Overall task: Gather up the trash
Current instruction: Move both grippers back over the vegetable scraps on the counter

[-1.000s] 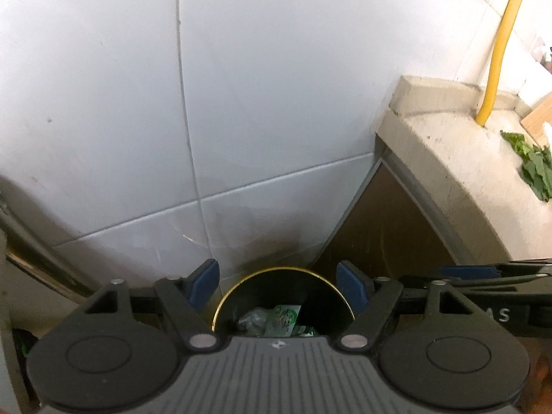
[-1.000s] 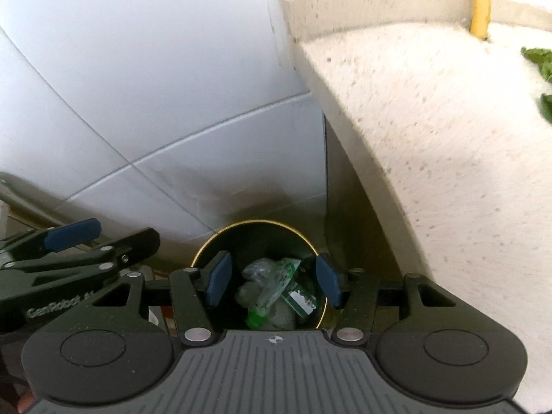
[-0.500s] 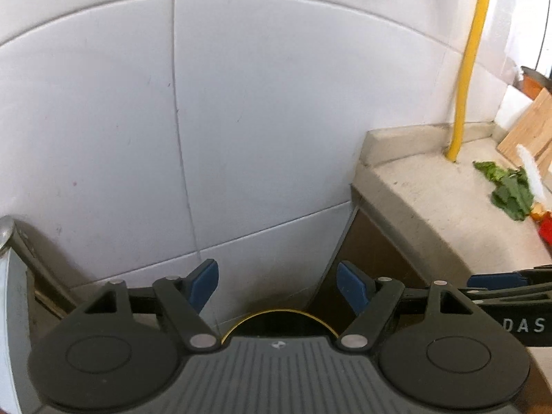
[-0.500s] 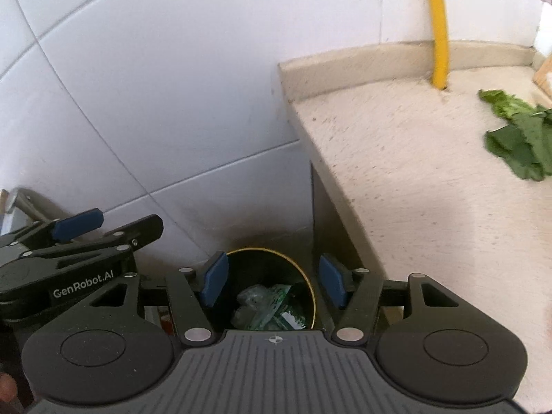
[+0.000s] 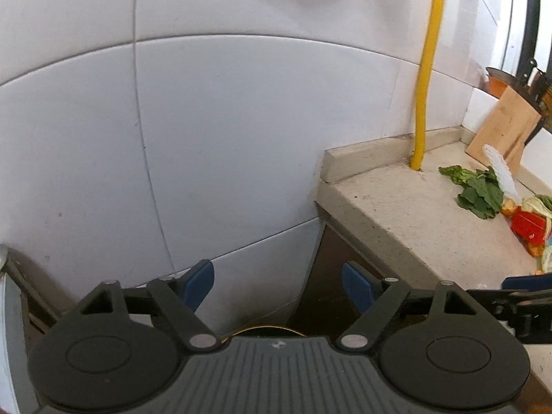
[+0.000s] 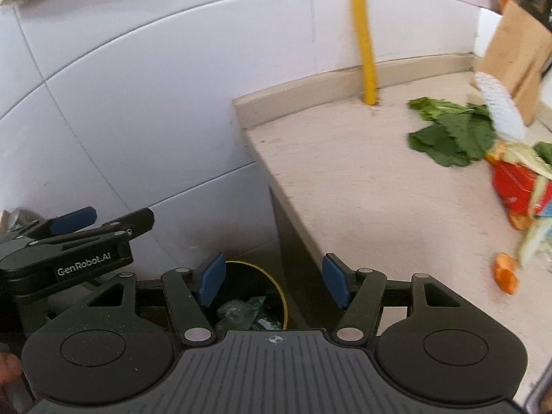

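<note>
While both tongs hang empty over the floor corner beside the counter [image 6: 362, 186], the step in hand looks like the turn from bin to scraps: one drop seems done and the next pickup not begun. The left gripper [image 5: 277, 284] has its blue pads well apart, its jaws opening, with only wall tile and cabinet side showing between them. The right gripper [image 6: 272, 281] is likewise wide and opening, nothing between its pads but the view down into the bin [image 6: 276, 286]. That bin, gold-rimmed and dark, stands on the floor against the counter's end, with crumpled clear and green wrappers [image 6: 248, 310] already inside. The trash still to collect lies on the counter, toward its far right side: green leaves [image 6: 452, 138] near the yellow pipe [image 6: 365, 51], a red packet [image 6: 514, 183] just beyond them, and orange peel [image 6: 505, 272] nearer the counter's front edge. All of it is well apart from both tongs. My guess is the next move calls for swinging a gripper across over the counter, lowering wide jaws around a loose scrap, and closing gently, since leaves and peel will slip or tear.
</note>
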